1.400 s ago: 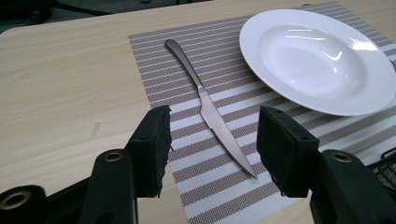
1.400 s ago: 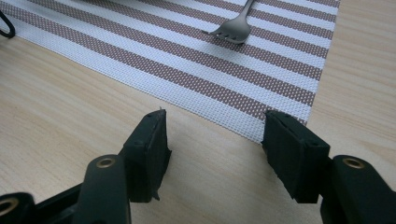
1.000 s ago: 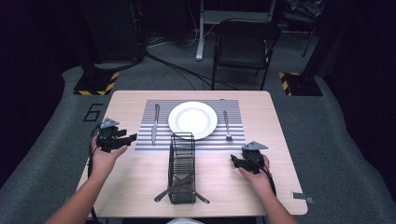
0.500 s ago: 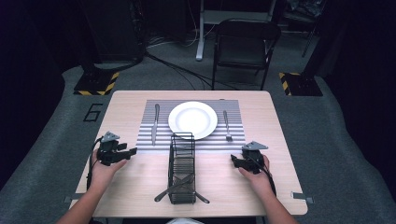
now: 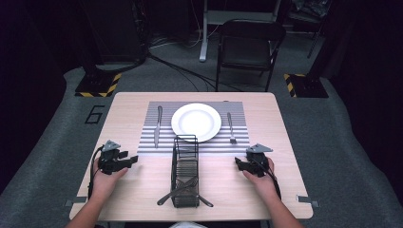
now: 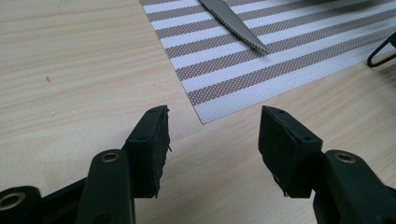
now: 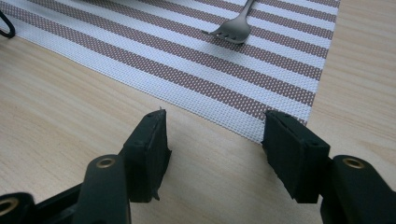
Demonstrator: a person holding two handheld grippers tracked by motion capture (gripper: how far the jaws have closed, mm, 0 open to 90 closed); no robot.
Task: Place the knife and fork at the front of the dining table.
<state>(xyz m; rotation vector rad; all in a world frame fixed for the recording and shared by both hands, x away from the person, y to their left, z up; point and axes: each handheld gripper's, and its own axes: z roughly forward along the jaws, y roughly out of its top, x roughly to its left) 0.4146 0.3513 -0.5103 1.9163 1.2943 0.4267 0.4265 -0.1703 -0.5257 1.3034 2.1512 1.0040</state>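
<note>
Place setting looks laid: white round plate [image 5: 196, 121] centred on the striped woven placemat [image 5: 237, 142], serrated steel knife [image 5: 157, 125] to its left, fork [image 5: 231, 127] to its right. My read: mostly done; spare utensils lie in the black wire caddy [image 5: 185, 171] near the table's front edge. Left gripper [image 5: 124, 161] and right gripper [image 5: 241, 164] both sit low over the bare wood-grain table [image 5: 142, 190], flanking the caddy, jaws spread wide, nothing held. Jaw pads [image 6: 152, 144] are matte black rubber, edges a bit frayed.
</note>
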